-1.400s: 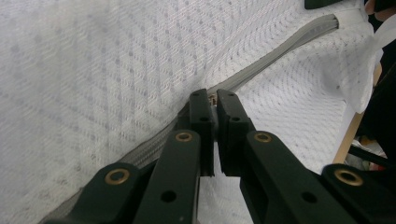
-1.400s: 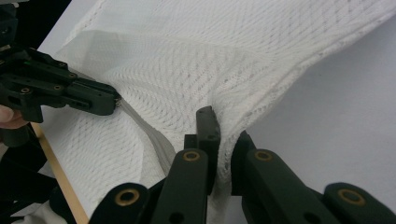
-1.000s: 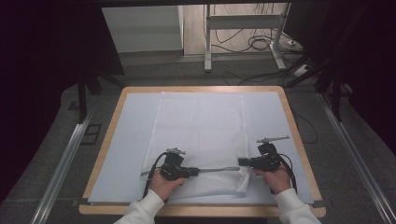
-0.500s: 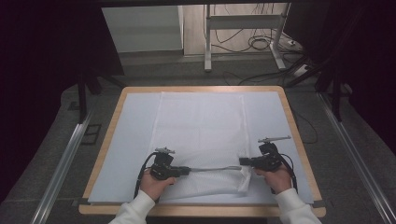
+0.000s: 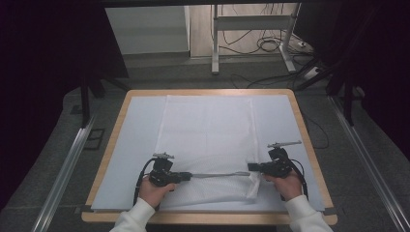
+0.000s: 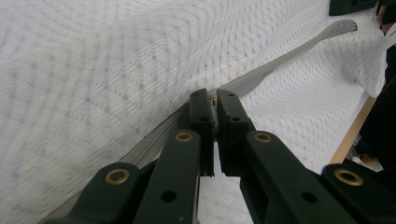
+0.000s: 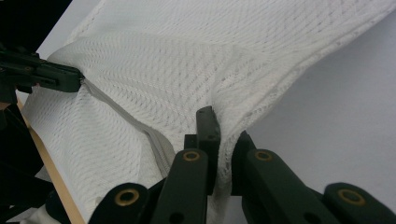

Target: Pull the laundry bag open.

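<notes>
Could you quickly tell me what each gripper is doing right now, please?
Left gripper: closed on the zipper of the white mesh bag.
Right gripper: closed on the bag's mesh corner.

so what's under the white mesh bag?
The pale blue mat on the wood-rimmed table lies under the white mesh bag. Anything inside the bag is hidden.

White mesh bag (image 5: 208, 140) with grey zipper (image 5: 220, 174); pale blue mat (image 5: 140, 121); light wooden table (image 5: 121, 111) rim

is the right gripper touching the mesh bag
Touching. The right gripper view shows the right gripper with its fingers pinched on a fold of the white mesh bag.
</notes>
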The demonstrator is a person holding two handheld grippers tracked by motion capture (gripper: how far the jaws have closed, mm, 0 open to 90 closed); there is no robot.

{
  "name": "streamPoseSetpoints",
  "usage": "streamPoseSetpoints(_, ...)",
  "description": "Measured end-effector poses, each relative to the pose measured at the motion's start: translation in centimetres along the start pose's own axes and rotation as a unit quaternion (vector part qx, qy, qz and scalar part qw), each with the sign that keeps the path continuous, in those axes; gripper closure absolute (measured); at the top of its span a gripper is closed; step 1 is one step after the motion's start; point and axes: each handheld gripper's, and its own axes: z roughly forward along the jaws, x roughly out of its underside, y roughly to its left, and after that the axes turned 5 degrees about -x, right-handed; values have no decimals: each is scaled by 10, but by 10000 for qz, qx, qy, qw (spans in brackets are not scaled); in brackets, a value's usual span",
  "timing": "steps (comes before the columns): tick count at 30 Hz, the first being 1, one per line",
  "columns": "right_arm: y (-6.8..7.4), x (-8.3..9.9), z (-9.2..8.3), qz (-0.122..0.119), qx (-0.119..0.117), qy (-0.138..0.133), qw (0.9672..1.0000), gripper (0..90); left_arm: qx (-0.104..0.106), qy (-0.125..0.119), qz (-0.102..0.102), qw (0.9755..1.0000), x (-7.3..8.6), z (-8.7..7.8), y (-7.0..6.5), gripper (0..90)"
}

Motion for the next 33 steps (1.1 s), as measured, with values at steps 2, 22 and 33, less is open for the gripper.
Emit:
streamPoseSetpoints(2, 0, 0, 1, -2, 6, 6, 10000, 881, -8, -13, 1, 10000, 1, -2, 1, 867)
streamPoseSetpoints(22, 0, 1, 1, -5, -6, 22, 10000, 881, -135, -118, -120, 9998, 7, -18, 15, 867)
streamPoseSetpoints(33, 1, 1, 2, -7, -13, 39, 10000, 881, -186, -203, -230, 9994, 10, -27, 25, 866)
